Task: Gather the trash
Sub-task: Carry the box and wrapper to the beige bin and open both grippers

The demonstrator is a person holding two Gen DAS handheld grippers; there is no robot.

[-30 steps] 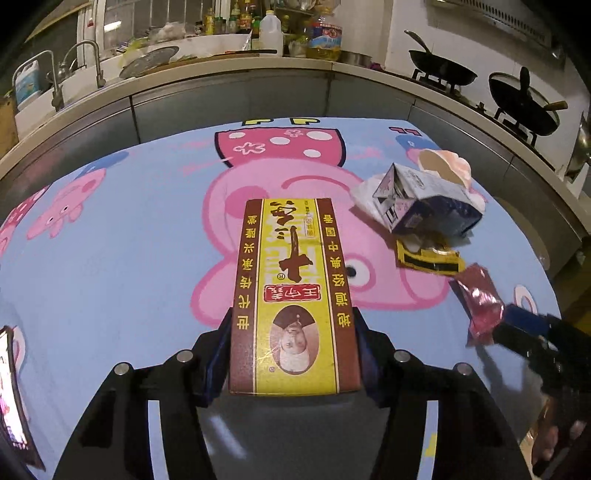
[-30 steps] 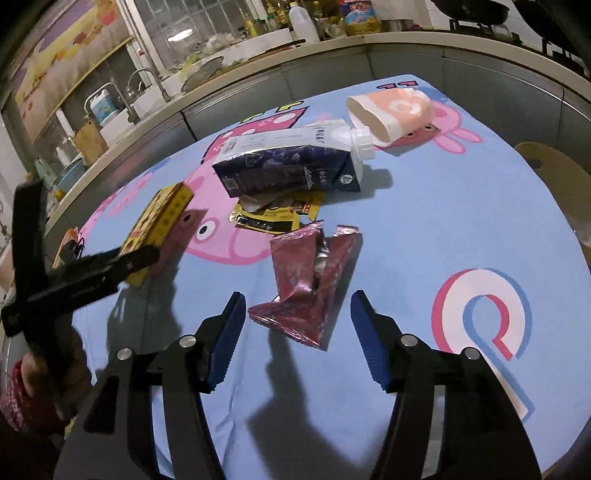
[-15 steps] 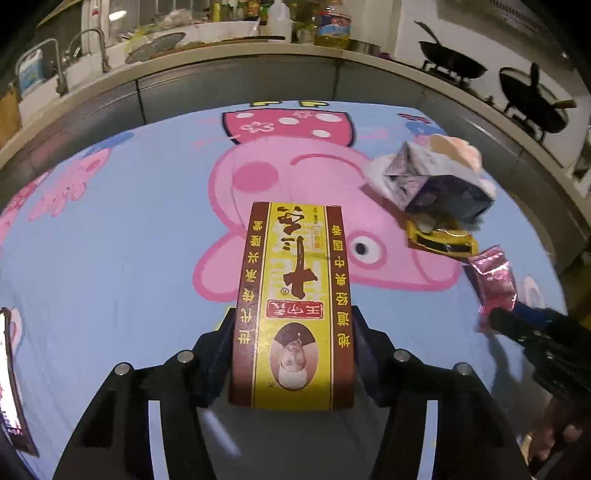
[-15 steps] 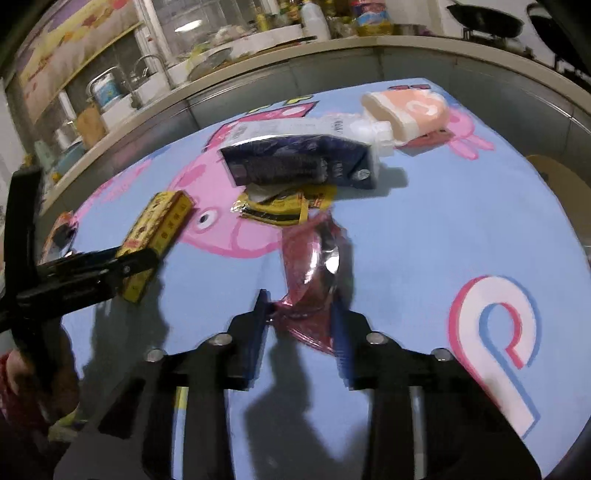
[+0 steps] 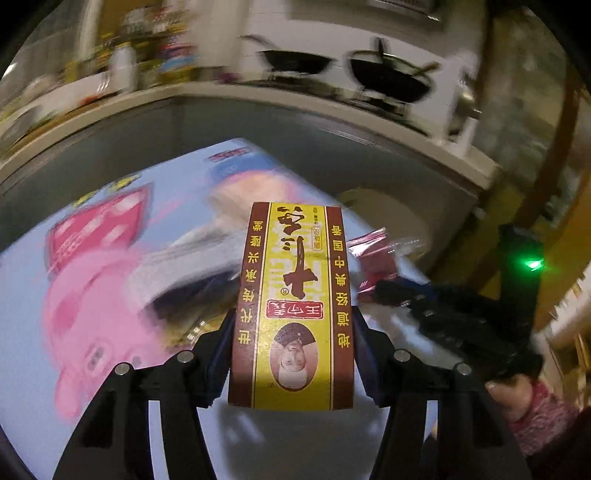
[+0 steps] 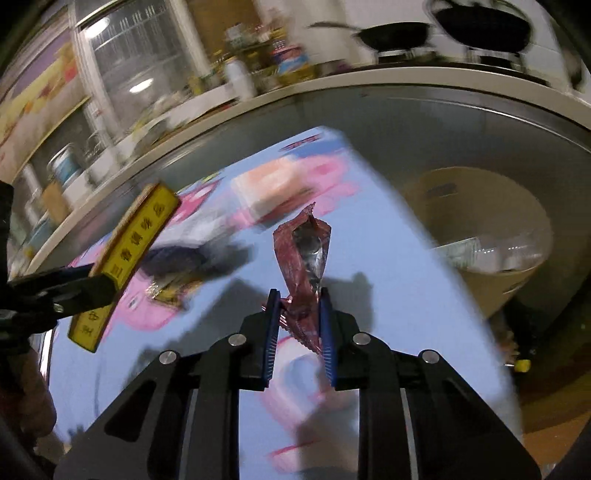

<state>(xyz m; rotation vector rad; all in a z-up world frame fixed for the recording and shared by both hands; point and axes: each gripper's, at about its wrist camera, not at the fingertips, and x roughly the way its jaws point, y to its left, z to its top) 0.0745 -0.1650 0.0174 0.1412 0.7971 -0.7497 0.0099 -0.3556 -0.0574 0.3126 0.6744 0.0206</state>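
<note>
Trash in both tongs — left tongs [image 5: 291, 350] squeeze a yellow box [image 5: 293, 306], right tongs [image 6: 295, 325] pinch a red wrapper [image 6: 304, 258] above the tabletop [image 6: 388, 277].

— Where do the two cameras look from?
— Each rides behind its tool, close above the desk [image 5: 33, 302], facing the stove; both catch the woks [image 6: 484, 26] and yellow box [image 5: 291, 306].

Both grippers are black plastic frames with silver round screws along the arms. The right gripper [image 6: 296, 325] has blue ribbed pads [image 6: 271, 332]. There's a pink knit sleeve [image 5: 535, 413] and a green light [image 5: 532, 264] on the right one's body.
</note>
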